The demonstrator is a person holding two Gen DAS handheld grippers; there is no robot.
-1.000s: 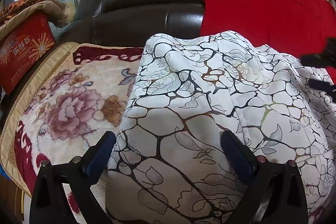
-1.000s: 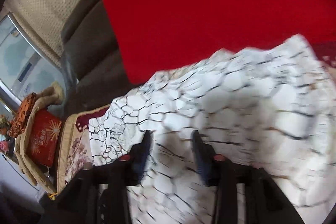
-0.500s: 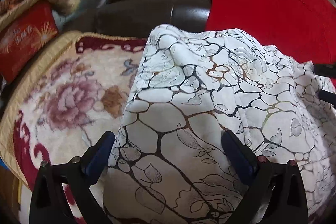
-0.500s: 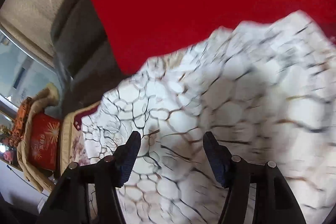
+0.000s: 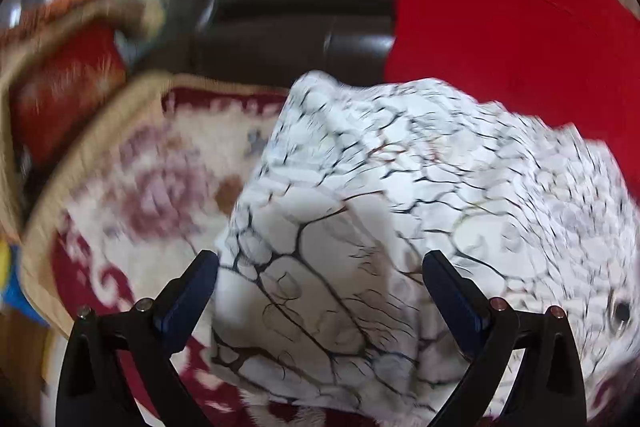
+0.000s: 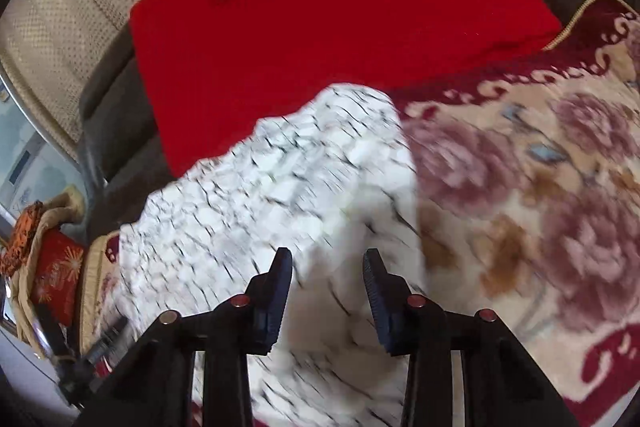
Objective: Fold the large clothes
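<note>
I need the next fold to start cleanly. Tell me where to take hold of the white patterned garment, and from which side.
Take the white patterned garment by its near left corner, which lies as a distinct edge on the floral blanket. Bring the left tongs in from the left, low over the blanket; their jaws already stand wide open there. The puffy middle offers no edge to pinch.

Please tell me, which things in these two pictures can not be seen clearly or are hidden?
- White garment with black crackle print: motion blur in both views; near edge cut off by the frame.
- Floral plush blanket: partly hidden under the garment.
- Red box: lettering too small, blurred.
- Dark round spot on the garment: unidentifiable.
</note>
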